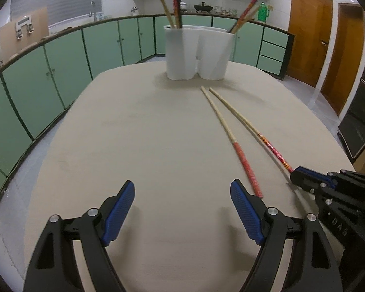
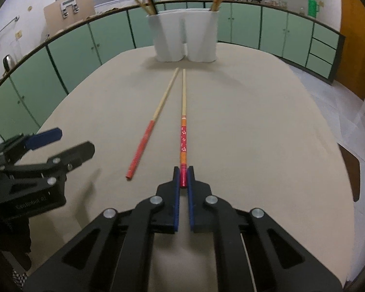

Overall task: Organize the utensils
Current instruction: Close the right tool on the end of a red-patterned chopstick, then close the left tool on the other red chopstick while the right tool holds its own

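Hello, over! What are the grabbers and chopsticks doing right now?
Right hand-held gripper shut on patterned chopstick. Left hand-held gripper open, empty. Plain red-handled chopstick lying on table. Path to white holder clear.

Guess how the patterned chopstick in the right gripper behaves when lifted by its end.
The patterned chopstick looks like stiff wood, so it probably won't flex. The right gripper is shut on only its thick end, so the long free tip may droop or pivot. Its rounded shaft could roll on the table if released.
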A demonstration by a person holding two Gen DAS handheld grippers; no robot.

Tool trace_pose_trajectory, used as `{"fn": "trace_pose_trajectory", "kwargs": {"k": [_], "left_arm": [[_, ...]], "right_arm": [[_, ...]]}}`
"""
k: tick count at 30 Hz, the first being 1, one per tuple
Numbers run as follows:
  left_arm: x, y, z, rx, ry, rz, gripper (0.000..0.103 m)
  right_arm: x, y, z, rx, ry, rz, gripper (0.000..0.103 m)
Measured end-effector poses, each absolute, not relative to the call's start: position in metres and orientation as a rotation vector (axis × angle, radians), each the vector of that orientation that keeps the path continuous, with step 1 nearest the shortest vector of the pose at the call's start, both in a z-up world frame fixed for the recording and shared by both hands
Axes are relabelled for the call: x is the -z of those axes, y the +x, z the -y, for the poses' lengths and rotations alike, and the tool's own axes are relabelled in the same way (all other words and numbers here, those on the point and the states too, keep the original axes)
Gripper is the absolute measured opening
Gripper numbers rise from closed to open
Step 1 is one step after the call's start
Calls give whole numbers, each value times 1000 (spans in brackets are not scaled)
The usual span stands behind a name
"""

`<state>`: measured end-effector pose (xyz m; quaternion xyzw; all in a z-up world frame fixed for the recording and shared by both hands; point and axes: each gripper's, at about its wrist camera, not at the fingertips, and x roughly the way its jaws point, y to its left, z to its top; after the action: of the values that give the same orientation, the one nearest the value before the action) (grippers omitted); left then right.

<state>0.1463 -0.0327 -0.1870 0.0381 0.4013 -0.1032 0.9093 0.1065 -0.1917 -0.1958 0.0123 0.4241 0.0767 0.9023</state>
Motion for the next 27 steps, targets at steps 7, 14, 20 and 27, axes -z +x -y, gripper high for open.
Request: {"fn": "trace_pose_trajectory", "kwargs": {"k": [7, 14, 20, 27], "left_arm": [[191, 144, 59, 260, 79, -840, 79], [205, 150, 81, 260, 73, -888, 64], [206, 150, 90, 237, 86, -883, 43], [206, 148, 94, 229, 95, -878, 6]], "right_arm": [[186, 100, 217, -121, 76, -847, 5], [185, 98, 233, -104, 96, -843, 5], [183, 100, 237, -102, 104, -835, 5], [184, 98, 237, -105, 103, -831, 5]]}}
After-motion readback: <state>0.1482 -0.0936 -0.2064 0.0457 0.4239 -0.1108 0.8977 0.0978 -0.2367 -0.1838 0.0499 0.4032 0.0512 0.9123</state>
